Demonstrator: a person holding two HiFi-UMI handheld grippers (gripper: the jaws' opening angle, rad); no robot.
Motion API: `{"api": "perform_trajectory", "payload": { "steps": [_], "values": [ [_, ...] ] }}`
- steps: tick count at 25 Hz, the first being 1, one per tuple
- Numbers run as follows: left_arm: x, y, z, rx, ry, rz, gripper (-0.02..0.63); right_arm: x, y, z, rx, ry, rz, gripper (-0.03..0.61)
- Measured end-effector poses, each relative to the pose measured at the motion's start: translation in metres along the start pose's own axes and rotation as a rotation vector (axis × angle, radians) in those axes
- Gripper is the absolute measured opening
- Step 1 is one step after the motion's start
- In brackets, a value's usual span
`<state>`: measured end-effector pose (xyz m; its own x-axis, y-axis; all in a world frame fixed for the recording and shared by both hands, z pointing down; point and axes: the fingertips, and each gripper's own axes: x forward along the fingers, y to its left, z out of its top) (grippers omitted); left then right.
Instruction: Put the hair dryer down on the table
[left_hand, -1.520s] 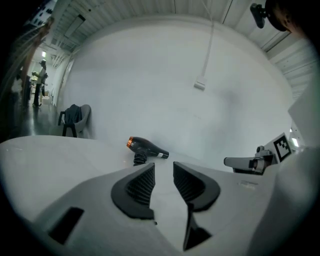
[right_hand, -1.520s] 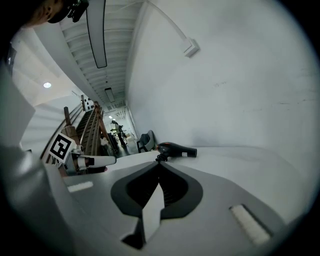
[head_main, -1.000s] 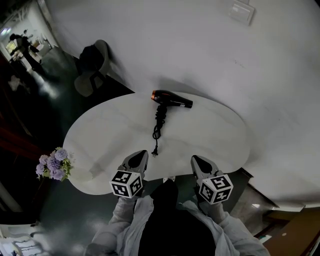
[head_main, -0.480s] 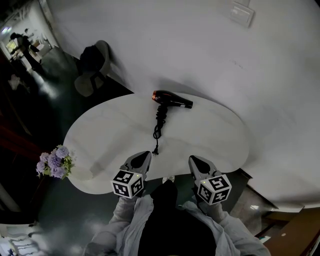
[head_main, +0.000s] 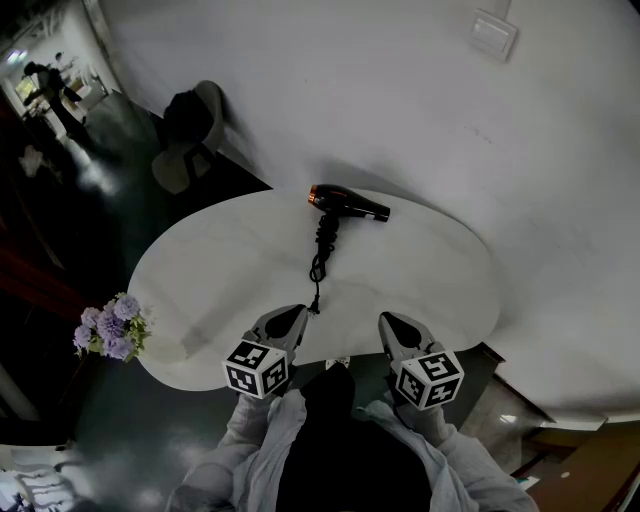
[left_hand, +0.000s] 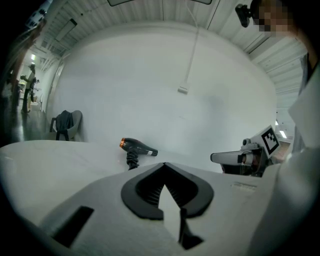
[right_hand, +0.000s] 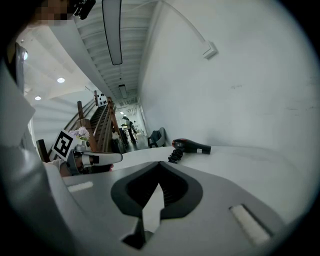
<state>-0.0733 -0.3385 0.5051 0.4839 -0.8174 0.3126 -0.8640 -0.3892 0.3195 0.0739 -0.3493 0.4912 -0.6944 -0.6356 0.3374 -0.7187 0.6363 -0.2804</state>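
Note:
A black hair dryer (head_main: 347, 202) with a copper rear ring lies on its side at the far edge of the white oval table (head_main: 220, 260). Its coiled cord (head_main: 320, 248) runs toward me and ends in a plug near the left gripper. Both grippers hover at the table's near edge, well short of the dryer. The left gripper (head_main: 296, 311) is shut and empty, and so is the right gripper (head_main: 386, 319). The left gripper view shows the dryer (left_hand: 138, 146) beyond the closed jaw tips (left_hand: 164, 164). In the right gripper view the dryer (right_hand: 192, 146) lies past its closed tips (right_hand: 159, 163).
A bunch of purple flowers (head_main: 108, 330) stands off the table's left end. A grey chair (head_main: 190, 135) with a dark garment sits behind the table by the white wall. A wall box (head_main: 495, 32) hangs above. A person (head_main: 45, 85) stands far off on the dark floor.
Nothing of note: both grippers stay at the near edge and the hair dryer lies unmoved; only the head view has shifted slightly.

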Motion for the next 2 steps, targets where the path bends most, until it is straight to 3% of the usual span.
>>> {"api": "perform_trajectory", "payload": {
  "steps": [2],
  "values": [
    [0.0015,0.0016,0.0008,0.001,-0.001,-0.002,0.0,0.0016,-0.0006,0.0004,0.001,-0.001,-0.002,0.01]
  ]
}}
